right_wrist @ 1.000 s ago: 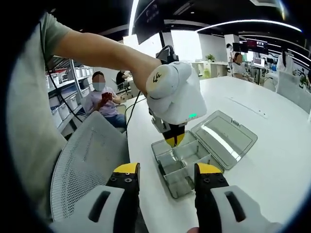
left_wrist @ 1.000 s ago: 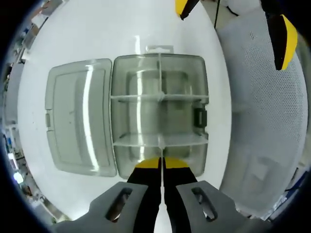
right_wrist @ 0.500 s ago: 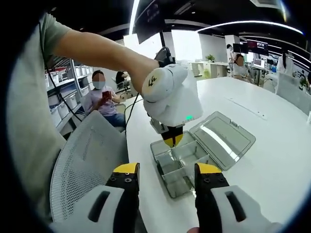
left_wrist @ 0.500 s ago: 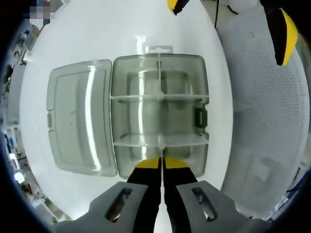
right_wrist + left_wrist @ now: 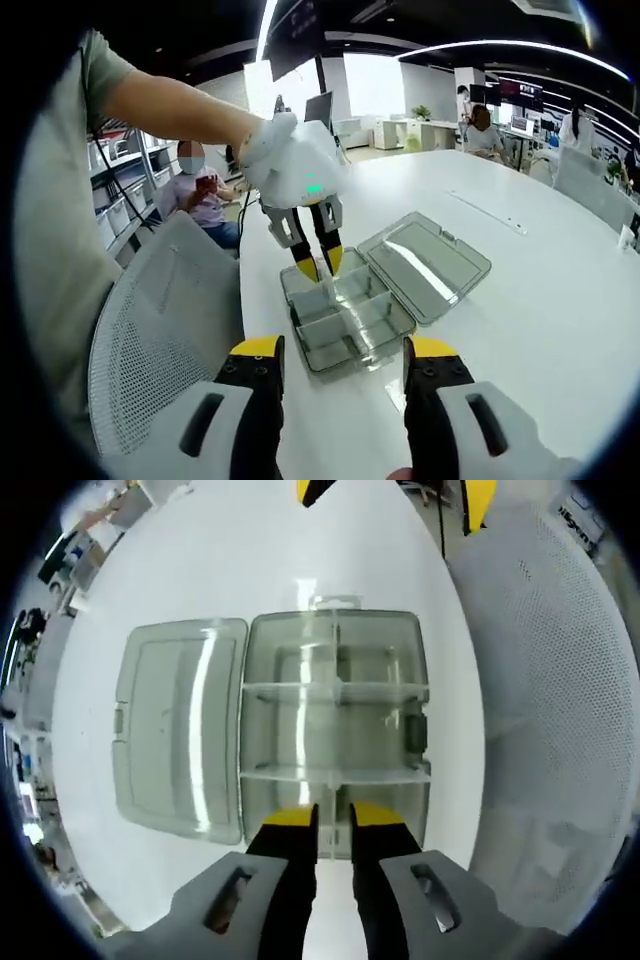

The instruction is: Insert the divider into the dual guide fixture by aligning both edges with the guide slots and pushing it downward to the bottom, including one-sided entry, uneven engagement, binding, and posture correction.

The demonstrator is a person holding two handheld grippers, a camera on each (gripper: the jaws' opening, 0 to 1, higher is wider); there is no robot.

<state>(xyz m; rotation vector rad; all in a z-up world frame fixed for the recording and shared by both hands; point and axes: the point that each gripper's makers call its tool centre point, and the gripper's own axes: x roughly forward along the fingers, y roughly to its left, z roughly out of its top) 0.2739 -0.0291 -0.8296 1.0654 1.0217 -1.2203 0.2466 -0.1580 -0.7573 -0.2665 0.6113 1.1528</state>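
White desk (image 5: 250,550), open-plan office behind. Clear fixture box (image 5: 335,730) lid open, divider (image 5: 335,774) seated across slots; left gripper (image 5: 333,818) parted, empty, right gripper (image 5: 343,352) parted, empty. Check both divider edges level, press down evenly if one side rides high.

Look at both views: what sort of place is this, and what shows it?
Probably an open-plan office or lab: a long white table, a mesh chair, storage shelves and people seated at desks behind.
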